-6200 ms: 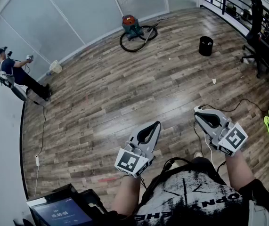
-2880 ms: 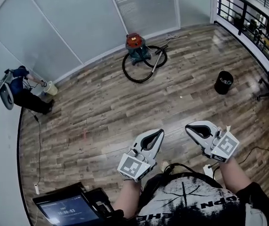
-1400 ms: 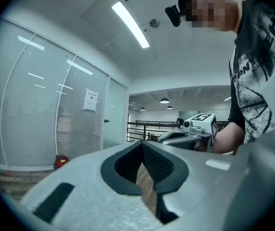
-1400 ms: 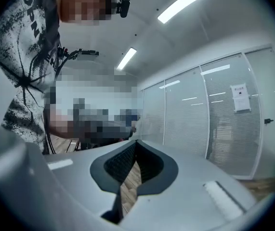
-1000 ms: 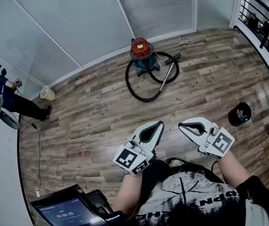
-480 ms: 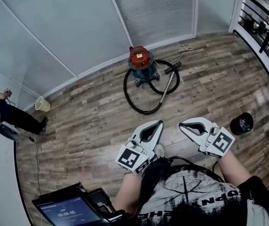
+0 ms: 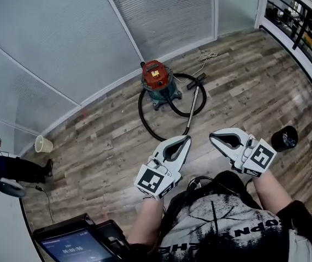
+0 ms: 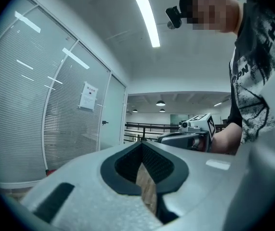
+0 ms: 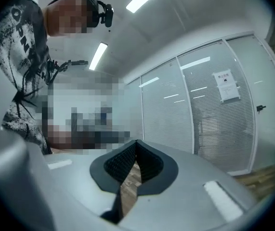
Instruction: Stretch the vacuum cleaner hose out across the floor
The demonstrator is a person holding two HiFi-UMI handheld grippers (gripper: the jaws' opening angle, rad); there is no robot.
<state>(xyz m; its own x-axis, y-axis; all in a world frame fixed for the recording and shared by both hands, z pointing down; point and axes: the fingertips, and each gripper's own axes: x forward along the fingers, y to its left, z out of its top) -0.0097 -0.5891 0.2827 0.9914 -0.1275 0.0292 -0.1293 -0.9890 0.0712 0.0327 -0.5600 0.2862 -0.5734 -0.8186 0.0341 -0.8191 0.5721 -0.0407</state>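
Both grippers are pressed together with nothing between the jaws: the left gripper (image 7: 187, 140) and the right gripper (image 7: 212, 136) are held level, side by side, above the wood-plank floor (image 7: 243, 75). Each gripper view shows its ribbed pads meeting at the tip, with only a slit of floor showing behind them.

At the floor's far edge, just in front of the glass partition wall (image 7: 161, 15) with its blinds, stands the red-topped vacuum cleaner (image 7: 156, 81). Its black hose (image 7: 142, 119) lies coiled in loops around the canister, and the metal wand (image 7: 193, 109) lies slanted across the coil. A pale cord (image 7: 207, 55) lies by the wall.

A black bin (image 7: 284, 139) stands near the floor's right edge, below a dark railing (image 7: 298, 21). A small pale bucket (image 7: 42, 144) sits at the far-left edge, close to another person (image 7: 8, 168).
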